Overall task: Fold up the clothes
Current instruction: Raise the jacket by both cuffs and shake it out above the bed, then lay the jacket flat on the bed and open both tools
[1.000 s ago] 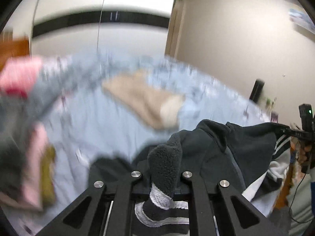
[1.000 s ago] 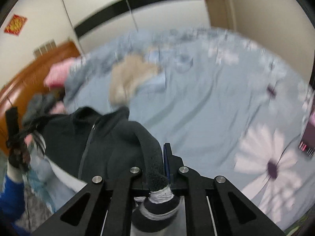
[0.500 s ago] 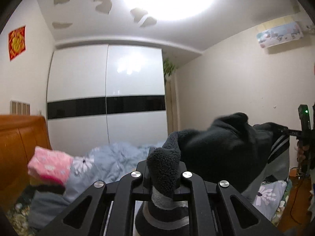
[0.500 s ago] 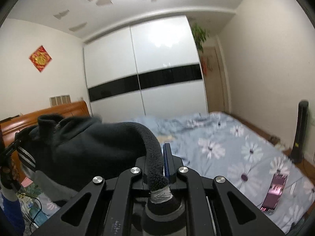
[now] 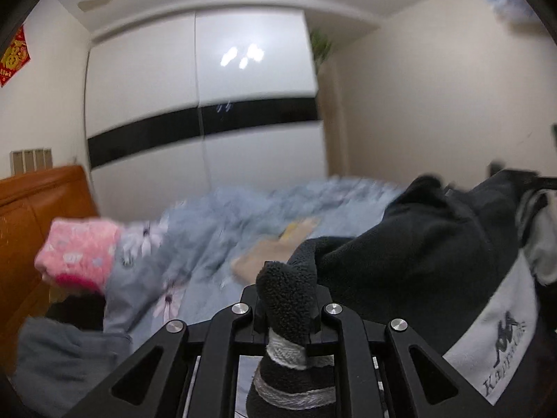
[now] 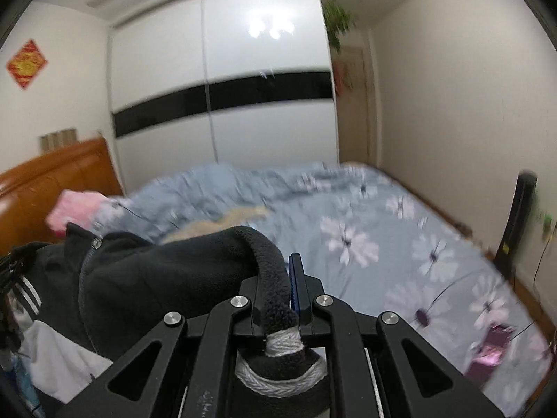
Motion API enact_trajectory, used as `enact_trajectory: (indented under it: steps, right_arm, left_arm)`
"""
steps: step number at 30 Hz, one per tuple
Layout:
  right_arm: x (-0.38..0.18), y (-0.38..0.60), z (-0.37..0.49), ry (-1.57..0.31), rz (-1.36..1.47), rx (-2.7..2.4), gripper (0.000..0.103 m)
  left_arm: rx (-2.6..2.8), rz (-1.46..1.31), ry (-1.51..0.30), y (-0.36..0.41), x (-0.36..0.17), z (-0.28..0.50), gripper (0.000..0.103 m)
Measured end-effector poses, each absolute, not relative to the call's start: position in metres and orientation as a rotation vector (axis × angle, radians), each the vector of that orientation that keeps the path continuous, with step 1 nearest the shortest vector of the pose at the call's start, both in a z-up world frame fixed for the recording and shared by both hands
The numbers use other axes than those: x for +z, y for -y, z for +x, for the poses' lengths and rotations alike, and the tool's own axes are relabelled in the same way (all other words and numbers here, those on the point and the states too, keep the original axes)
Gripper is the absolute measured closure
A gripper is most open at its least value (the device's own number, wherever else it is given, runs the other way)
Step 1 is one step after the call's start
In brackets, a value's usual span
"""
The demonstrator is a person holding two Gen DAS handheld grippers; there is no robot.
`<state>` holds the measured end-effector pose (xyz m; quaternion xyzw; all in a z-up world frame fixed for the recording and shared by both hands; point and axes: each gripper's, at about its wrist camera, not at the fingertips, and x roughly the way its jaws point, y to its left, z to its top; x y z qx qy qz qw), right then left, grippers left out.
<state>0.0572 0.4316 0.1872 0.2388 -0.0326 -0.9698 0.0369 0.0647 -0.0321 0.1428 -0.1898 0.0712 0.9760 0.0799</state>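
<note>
Left gripper (image 5: 287, 308) and right gripper (image 6: 278, 308) each clenching the dark fleece jacket (image 5: 417, 261), jacket blocking the floral bed (image 6: 400, 244), tan garment (image 5: 275, 254) lying beyond, pink bundle (image 5: 80, 254) sitting by the wooden headboard (image 5: 21, 216)

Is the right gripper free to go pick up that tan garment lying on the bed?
Probably not yet: the right gripper is shut on the dark fleece jacket, which hangs between it and the tan garment.

Left tongs (image 5: 286, 299) are clamped on a fold of dark fleece; right tongs (image 6: 278, 296) likewise, both held up, pointing slightly downward.
</note>
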Motion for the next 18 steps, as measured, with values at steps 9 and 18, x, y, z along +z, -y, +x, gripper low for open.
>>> enact_trajectory:
  steps: [9, 18]
  right_arm:
    - [-0.007, -0.434, -0.04, 0.141, 1.285, -2.841, 0.094]
    - [0.0, -0.458, -0.07, 0.278, 1.15, -2.882, 0.093]
  left_arm:
    - [2.852, -1.122, -0.118, 0.013, -0.018, -0.06, 0.09]
    - [2.87, -1.082, -0.015, 0.02, -0.019, -0.083, 0.09]
